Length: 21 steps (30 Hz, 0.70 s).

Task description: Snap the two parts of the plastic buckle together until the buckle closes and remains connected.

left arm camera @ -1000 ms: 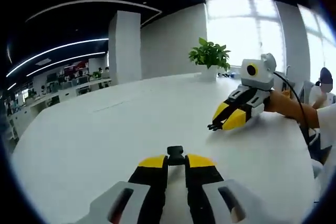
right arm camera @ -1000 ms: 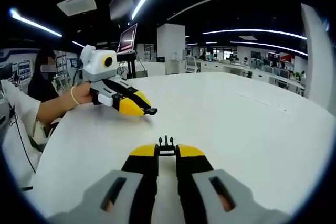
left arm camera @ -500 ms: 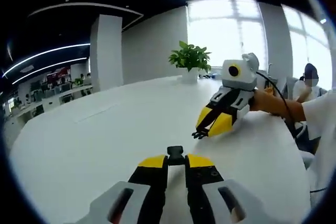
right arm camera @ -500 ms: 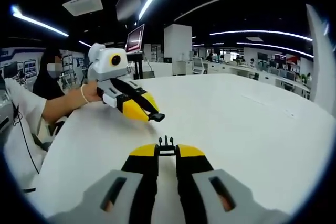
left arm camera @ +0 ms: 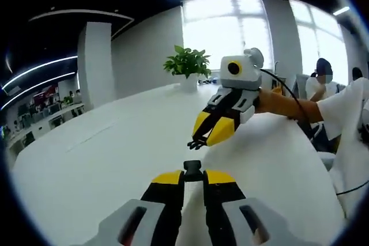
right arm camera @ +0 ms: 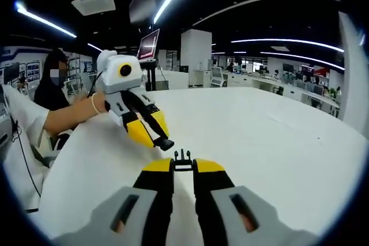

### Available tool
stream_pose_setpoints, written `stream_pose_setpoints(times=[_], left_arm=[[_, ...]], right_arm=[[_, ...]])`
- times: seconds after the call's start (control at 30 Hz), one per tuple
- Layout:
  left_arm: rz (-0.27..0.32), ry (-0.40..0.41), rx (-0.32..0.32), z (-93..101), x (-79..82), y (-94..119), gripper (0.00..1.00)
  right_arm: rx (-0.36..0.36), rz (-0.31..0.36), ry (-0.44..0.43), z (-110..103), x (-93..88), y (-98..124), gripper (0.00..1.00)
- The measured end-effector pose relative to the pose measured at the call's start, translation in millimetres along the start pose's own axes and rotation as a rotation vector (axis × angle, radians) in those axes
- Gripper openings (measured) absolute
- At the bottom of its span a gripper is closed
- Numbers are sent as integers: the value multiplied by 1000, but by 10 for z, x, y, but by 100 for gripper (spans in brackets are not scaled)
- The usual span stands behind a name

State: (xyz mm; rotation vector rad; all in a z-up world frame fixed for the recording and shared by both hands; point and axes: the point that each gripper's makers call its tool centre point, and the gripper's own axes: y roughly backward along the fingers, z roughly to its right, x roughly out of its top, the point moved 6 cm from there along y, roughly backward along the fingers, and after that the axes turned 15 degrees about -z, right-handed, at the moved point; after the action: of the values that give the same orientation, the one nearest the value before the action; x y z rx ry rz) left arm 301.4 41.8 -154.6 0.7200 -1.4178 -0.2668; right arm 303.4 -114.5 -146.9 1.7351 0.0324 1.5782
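Partly, each buckle piece is hidden between the jaws that hold it, so only small black ends are seen. In the left gripper view, the left gripper (left arm camera: 193,178) is clamped on the socket piece (left arm camera: 192,169). In the right gripper view, the right gripper (right arm camera: 183,166) is clamped on the pronged piece (right arm camera: 183,157). Both are held over the white table (left arm camera: 104,159), tips near but apart. A potted plant (left arm camera: 187,64) is standing at the far edge, and a seated person (right arm camera: 53,79) is seen behind.
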Motion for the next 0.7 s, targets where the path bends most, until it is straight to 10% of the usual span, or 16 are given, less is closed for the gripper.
stream_pose_setpoints(times=[0.7], left_arm=[[53, -72, -148, 216, -10, 104, 12]], right_arm=[[115, 27, 68, -186, -12, -49, 12]])
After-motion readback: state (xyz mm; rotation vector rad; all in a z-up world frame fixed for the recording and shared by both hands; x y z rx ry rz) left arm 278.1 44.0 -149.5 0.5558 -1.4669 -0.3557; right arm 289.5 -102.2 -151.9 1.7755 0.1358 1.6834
